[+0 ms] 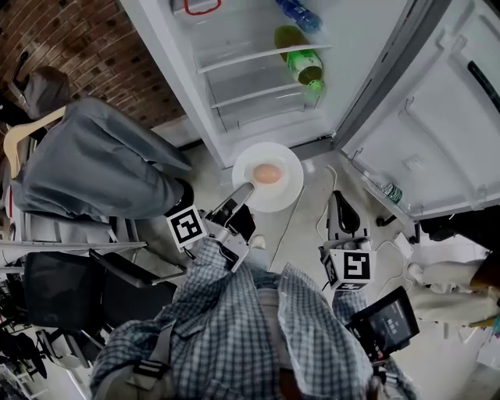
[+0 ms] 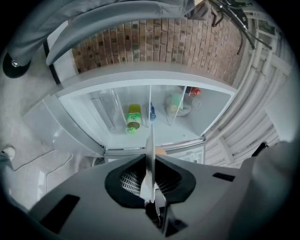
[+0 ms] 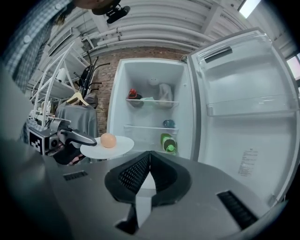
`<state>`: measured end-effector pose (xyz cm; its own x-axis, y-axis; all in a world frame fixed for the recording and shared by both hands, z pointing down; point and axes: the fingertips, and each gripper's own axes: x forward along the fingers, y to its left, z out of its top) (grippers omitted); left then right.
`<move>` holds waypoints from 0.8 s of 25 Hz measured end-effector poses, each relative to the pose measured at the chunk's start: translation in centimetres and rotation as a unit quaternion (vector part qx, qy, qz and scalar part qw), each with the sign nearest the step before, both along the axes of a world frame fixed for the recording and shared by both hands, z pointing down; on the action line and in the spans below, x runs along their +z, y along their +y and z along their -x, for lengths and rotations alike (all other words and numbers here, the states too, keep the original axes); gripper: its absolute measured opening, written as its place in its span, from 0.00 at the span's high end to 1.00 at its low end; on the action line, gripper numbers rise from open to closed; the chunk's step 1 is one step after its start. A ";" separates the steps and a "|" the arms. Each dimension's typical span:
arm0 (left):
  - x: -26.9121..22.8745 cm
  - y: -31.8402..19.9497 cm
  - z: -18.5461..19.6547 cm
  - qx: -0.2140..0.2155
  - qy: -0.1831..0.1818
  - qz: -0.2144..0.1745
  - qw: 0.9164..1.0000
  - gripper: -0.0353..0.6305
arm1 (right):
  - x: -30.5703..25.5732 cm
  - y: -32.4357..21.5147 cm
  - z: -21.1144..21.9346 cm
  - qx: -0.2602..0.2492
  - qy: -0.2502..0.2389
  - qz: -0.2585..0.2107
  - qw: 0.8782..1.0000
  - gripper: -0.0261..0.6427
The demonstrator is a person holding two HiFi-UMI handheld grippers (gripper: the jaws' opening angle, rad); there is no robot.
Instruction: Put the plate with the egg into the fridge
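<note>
A white plate (image 1: 283,195) with a brown egg (image 1: 266,173) on it hovers level just in front of the open fridge (image 1: 234,94), near its lowest shelves. My left gripper (image 1: 244,190) is shut on the plate's near rim. In the left gripper view the plate (image 2: 150,140) stands edge-on between the jaws and the egg (image 2: 161,151) peeks out to its right. The right gripper view shows the plate (image 3: 117,149), the egg (image 3: 108,140) and the left gripper (image 3: 79,139) to the left of the fridge opening. My right gripper (image 1: 337,197) hangs to the plate's right, shut on nothing.
A green bottle (image 1: 303,64) lies on a lower fridge shelf, with a blue bottle (image 1: 297,12) above it. The fridge door (image 1: 437,117) stands wide open at the right. A grey jacket (image 1: 94,164) on a chair is at the left. A cable (image 1: 289,215) runs across the floor.
</note>
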<state>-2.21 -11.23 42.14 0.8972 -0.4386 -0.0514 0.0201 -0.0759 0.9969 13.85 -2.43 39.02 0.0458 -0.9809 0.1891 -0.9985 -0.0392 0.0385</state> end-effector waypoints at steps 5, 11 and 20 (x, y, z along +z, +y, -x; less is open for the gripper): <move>0.3 -2.9 -0.1 0.005 0.001 0.003 1.000 0.89 | -0.2 -3.6 0.7 -0.009 0.014 0.000 1.000 0.95; 0.9 -5.4 -0.2 0.015 0.005 0.007 1.000 0.89 | 0.7 -6.4 1.3 -0.008 0.008 0.010 1.000 0.95; 1.5 -7.4 -0.5 0.026 0.000 0.017 1.000 0.89 | 0.8 -8.9 1.9 -0.006 -0.001 0.015 1.000 0.95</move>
<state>-1.74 -18.61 43.68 0.9186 -0.3935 -0.0376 0.0236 -0.0403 0.9989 11.99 -11.36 39.85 0.0332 -0.9755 0.2176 -0.9990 -0.0258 0.0369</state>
